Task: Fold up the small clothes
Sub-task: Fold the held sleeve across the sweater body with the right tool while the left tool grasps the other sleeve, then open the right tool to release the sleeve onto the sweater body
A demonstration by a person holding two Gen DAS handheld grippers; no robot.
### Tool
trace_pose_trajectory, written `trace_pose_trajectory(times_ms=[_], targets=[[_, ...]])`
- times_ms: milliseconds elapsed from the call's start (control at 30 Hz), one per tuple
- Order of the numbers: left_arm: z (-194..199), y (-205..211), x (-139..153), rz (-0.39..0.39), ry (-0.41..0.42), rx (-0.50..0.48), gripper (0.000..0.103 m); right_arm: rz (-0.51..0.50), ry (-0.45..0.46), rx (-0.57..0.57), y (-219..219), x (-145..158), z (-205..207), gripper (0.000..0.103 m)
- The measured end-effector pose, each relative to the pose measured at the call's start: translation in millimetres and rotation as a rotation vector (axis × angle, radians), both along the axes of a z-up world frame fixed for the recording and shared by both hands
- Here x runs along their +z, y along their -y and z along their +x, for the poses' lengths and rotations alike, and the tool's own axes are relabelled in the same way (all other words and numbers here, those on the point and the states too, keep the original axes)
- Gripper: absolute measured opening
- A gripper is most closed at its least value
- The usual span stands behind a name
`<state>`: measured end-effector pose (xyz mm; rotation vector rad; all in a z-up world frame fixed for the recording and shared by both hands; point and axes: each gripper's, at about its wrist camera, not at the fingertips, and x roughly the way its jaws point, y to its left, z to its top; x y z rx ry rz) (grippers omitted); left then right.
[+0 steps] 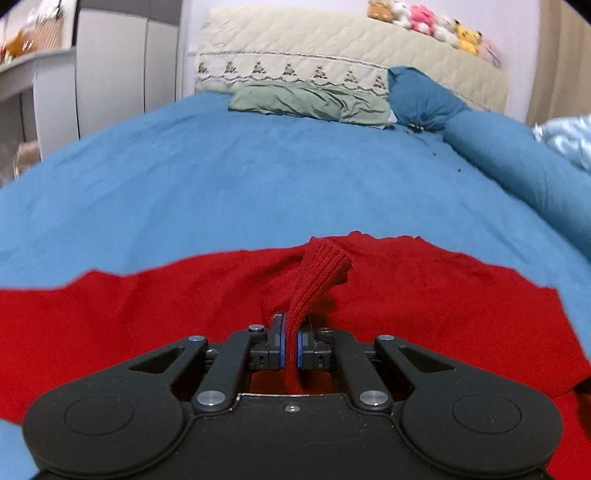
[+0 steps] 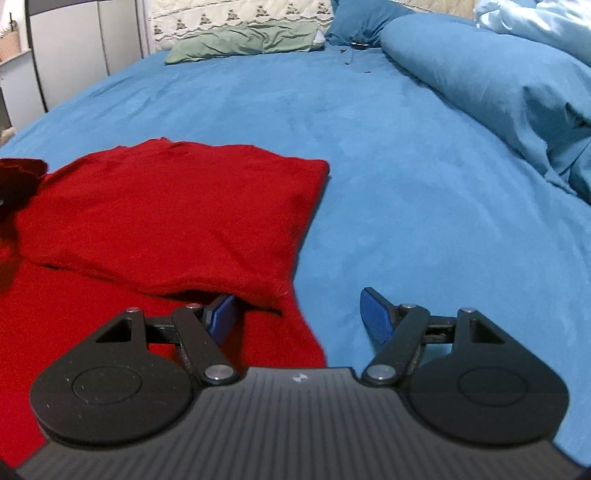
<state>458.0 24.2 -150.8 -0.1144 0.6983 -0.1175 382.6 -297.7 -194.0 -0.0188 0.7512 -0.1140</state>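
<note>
left gripper (image 1: pixel 291 341) — clamped on red sweater (image 1: pixel 424 295)

A wide bed (image 1: pixel 258 177) under a blue sheet fills the room. At its head edge stands a cream quilted headboard (image 1: pixel 332 40) topped with plush toys (image 1: pixel 428 20), a green pillow (image 1: pixel 310 101) lying against it. A rolled blue duvet (image 2: pixel 480 85) lines the right edge. Grey wardrobe doors (image 1: pixel 118 59) stand left, beside a pale wall.
</note>
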Motion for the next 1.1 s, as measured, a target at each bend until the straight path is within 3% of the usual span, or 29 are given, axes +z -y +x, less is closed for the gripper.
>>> trace_pose_trajectory(times_ms=[100, 267, 367, 467, 533, 633, 667, 800, 867, 900, 1000, 1100], targets=[[-1, -15, 2, -0.055, -0.003, 0.027, 0.006, -0.052, -0.001, -0.034, 3, 0, 2, 0.086], [-11, -41, -8, -0.078, -0.058, 0.11, 0.013, 0.007, -0.006, -0.06, 24, -1, -5, 0.086], [-28, -55, -10, -0.069, -0.062, 0.101, 0.015, 0.002, -0.013, -0.052, 26, 2, -8, 0.086], [-48, -56, 6, 0.022, -0.022, 0.076, 0.031, -0.013, -0.028, -0.05, 21, 13, -11, 0.087], [-56, -55, 18, 0.03, 0.032, 0.037, 0.046, -0.01, 0.01, -0.005, 11, 25, -20, 0.087], [-45, -37, 29, 0.029, 0.047, -0.033, 0.067, 0.133, 0.098, 0.105, -7, 36, -24, 0.088], [-38, -30, 28, 0.024, 0.041, -0.051, 0.069, 0.159, 0.1, 0.12, -12, 34, -20, 0.088], [-14, -14, 14, 0.007, -0.008, -0.073, 0.069, 0.175, 0.082, 0.085, -24, 10, 3, 0.086], [-10, -11, 7, 0.027, -0.025, -0.092, 0.069, 0.196, 0.035, 0.045, -15, -6, 6, 0.085], [-10, -10, 2, 0.047, -0.034, -0.104, 0.069, 0.221, 0.056, 0.053, -10, -9, -1, 0.085], [-15, -16, -12, 0.068, -0.066, -0.135, 0.07, 0.184, 0.049, 0.088, -10, -7, -15, 0.085], [-22, -19, -13, 0.085, -0.047, -0.159, 0.07, 0.156, 0.049, 0.101, -14, 3, -18, 0.086]])
